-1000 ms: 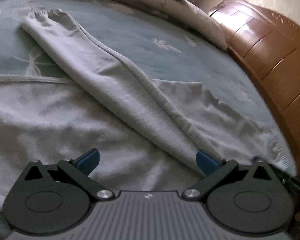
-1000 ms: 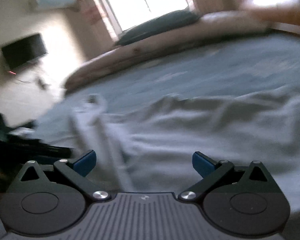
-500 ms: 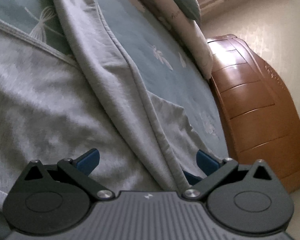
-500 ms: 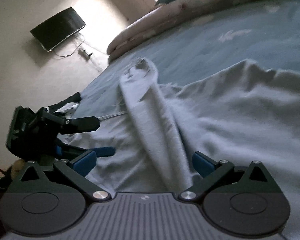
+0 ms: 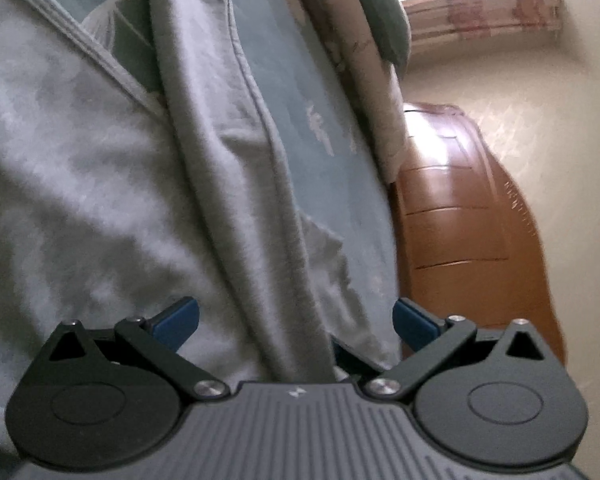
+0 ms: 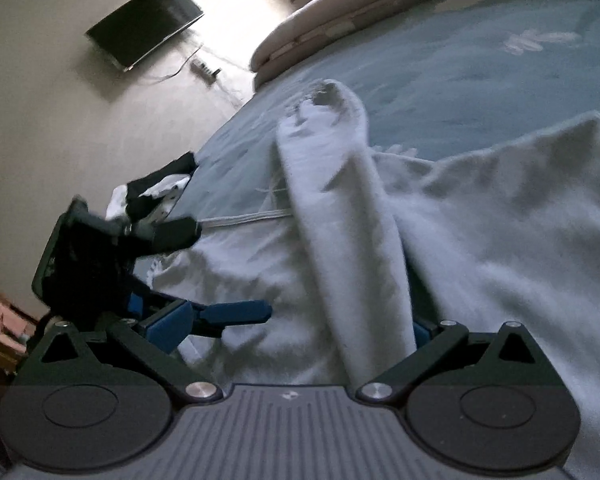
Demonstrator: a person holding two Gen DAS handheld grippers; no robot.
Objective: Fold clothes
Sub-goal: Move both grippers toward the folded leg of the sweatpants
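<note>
A light grey long-sleeved garment lies spread on the blue bedspread. One sleeve lies folded diagonally across the body. My left gripper is open, low over the cloth, with the sleeve's base passing between its blue fingers. In the right wrist view the sleeve runs away from me to its cuff. My right gripper is open with the sleeve's base between its fingers; the right finger is mostly hidden by cloth. The left gripper shows at left, open over the garment's edge.
A wooden headboard stands at the bed's right side. Pillows and a quilt lie along the far edge. A wall television hangs on the left wall. A dark and white cloth pile sits at the bed's edge.
Both grippers have moved in low to the base of the folded sleeve, which now lies between their fingers. The left gripper has come into the right wrist view. Both stayed open.
</note>
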